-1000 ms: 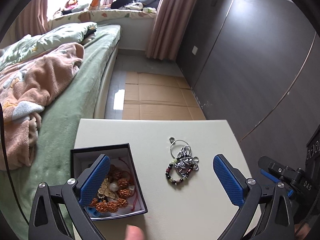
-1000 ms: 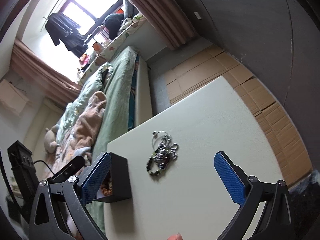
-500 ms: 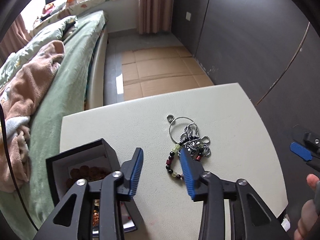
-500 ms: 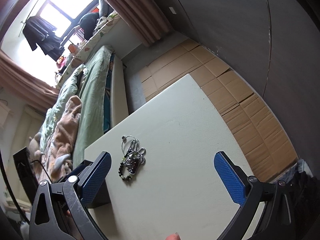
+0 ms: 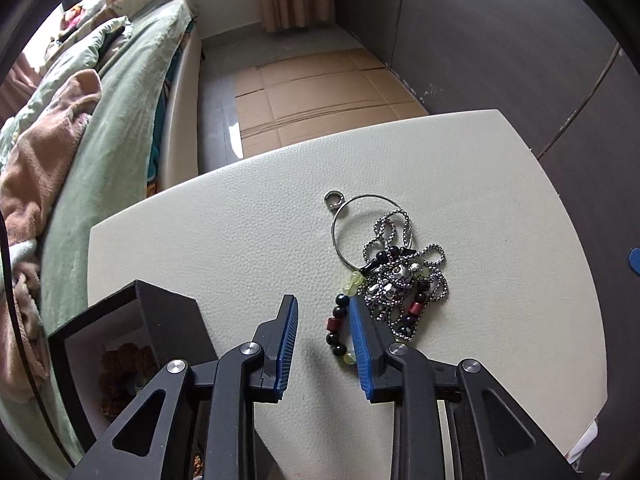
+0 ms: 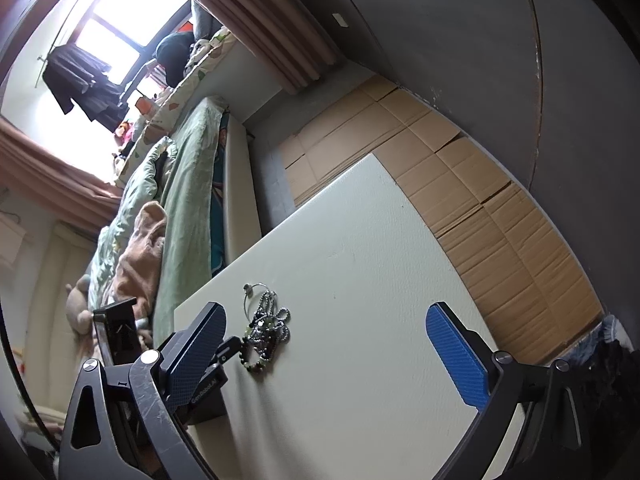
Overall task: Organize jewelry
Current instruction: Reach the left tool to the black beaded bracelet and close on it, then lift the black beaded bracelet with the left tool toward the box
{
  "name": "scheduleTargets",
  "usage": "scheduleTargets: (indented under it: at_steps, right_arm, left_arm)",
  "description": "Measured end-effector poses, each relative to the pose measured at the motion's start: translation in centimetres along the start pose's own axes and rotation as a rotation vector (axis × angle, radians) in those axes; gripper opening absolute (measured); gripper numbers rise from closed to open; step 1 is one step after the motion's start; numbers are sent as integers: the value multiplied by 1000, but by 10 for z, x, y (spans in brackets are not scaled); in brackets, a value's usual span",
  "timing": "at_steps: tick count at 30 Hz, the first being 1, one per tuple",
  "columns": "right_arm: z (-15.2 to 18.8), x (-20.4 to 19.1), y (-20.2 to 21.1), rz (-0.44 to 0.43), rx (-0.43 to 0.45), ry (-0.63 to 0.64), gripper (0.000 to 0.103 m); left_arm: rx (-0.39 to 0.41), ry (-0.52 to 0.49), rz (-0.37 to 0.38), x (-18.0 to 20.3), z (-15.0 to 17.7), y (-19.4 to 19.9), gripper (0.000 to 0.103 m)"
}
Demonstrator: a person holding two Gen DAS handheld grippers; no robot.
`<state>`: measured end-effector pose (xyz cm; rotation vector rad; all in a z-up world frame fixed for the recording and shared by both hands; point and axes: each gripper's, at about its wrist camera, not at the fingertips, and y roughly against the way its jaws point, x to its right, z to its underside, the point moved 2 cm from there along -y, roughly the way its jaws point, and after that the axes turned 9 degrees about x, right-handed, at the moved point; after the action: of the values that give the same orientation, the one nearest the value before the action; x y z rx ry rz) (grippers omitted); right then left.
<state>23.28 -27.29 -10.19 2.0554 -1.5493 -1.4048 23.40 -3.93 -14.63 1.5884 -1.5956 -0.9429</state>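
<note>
A tangle of jewelry lies on the cream table: a beaded bracelet with black, red and green beads, a silver ball chain, a thin wire hoop and a small ring. My left gripper is partly closed and empty, its jaws low over the table astride the bracelet's near beads. A black jewelry box with brown beads inside sits at the left. My right gripper is wide open and empty, above the table; the pile lies between its fingers.
A bed with green sheet and a pink blanket borders the table's left side. Flattened cardboard covers the floor beyond the table. A dark wall panel stands to the right. The table's right half is bare.
My left gripper's jaws narrowed from wide open and it moved from over the box down to the bracelet. My right gripper stayed wide open and tilted a little.
</note>
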Motion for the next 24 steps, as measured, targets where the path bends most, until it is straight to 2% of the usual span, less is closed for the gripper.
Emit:
scheduleTargets:
  at_steps: [3, 8, 9, 13, 18, 24]
  right_arm:
    - [0, 0, -2, 4, -5, -2, 102]
    - [1, -3, -4, 8, -11, 2, 102]
    - [2, -3, -5, 9, -12, 4, 102]
    - [4, -6, -7, 12, -19, 18, 102]
    - [7, -8, -9, 22, -22, 33, 102]
    - [11, -11, -16, 37, -36, 54, 101]
  left_arm:
    - [-23, -17, -3, 3, 2, -7, 20]
    - [-5, 8, 18, 1, 3, -7, 14]
    - [0, 5, 22, 1, 3, -6, 8]
    - [6, 57, 85, -4, 4, -1, 8]
    - [111, 125, 169, -6, -5, 36, 8]
    - [211, 133, 260, 5, -13, 79, 8]
